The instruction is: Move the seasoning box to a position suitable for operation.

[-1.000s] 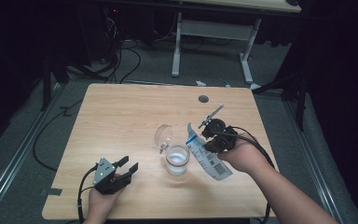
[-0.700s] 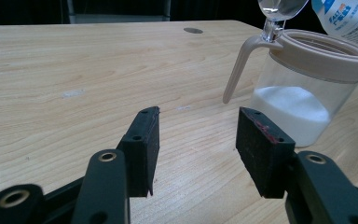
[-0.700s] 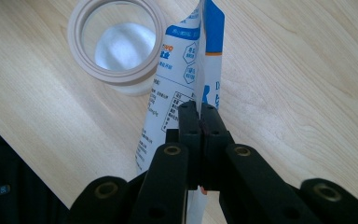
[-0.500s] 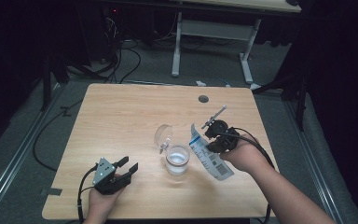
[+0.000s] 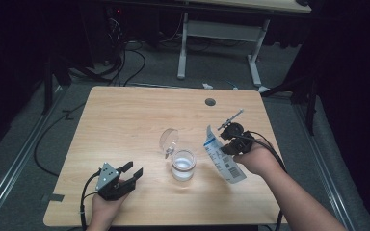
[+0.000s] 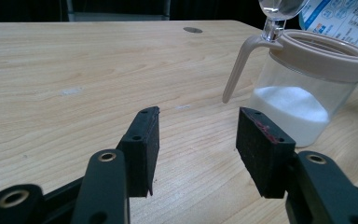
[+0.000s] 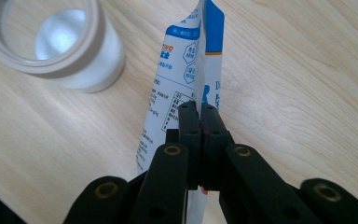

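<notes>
- Right gripper (image 5: 221, 140) – fingers (image 7: 199, 122) clamped on the packet (image 5: 224, 161), right of the open jar (image 5: 182, 165), likely for pouring.
- Left gripper (image 5: 132, 172) – fingers (image 6: 144, 144) apart, empty, idle on the near-left desk (image 5: 125, 120).

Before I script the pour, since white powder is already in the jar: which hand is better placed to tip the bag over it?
Right. The right gripper is shut on the bag just beside the open jar. The left gripper sits open, holding nothing, farther from the bag.
</notes>
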A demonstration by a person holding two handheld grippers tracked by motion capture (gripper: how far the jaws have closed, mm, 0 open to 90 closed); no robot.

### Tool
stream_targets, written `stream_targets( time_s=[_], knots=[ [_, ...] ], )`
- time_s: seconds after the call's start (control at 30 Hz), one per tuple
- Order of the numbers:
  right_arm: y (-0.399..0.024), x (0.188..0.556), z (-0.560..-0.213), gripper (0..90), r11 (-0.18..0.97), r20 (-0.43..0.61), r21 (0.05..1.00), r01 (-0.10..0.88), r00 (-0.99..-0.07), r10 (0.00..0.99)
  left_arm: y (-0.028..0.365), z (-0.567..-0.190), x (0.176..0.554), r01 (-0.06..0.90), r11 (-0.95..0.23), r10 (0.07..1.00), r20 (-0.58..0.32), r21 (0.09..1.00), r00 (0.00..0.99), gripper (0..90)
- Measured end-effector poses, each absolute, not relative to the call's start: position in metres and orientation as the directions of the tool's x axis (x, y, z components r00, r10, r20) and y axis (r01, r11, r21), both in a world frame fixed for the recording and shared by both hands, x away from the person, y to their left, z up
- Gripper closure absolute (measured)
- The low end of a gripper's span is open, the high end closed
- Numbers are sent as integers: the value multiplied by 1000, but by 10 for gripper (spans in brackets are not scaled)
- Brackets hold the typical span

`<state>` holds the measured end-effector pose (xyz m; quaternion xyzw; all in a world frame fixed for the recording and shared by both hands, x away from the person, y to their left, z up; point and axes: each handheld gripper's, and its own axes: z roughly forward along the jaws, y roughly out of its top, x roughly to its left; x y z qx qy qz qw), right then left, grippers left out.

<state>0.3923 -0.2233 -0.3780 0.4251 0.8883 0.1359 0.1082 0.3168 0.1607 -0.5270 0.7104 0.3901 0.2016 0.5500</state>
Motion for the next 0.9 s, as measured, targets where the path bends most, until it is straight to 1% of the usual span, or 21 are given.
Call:
stream_targets(
  time_s=[0.17,0.23,0.6,0.9],
  knots=[
    [-236,399,-384,896,576,-71,348,740,-592,803,162,-527,316,333,-86,779,-145,939,611,498],
    [-239,400,-386,897,555,-71,345,757,-569,820,163,-527,317,337,-79,781,-152,938,606,499],
    [-251,406,-394,896,547,-92,339,765,-552,829,166,-528,317,342,-67,786,-162,937,596,498],
    [-256,402,-393,897,468,-85,484,739,-493,866,169,-528,317,347,-57,790,-170,936,589,498]
  ],
)
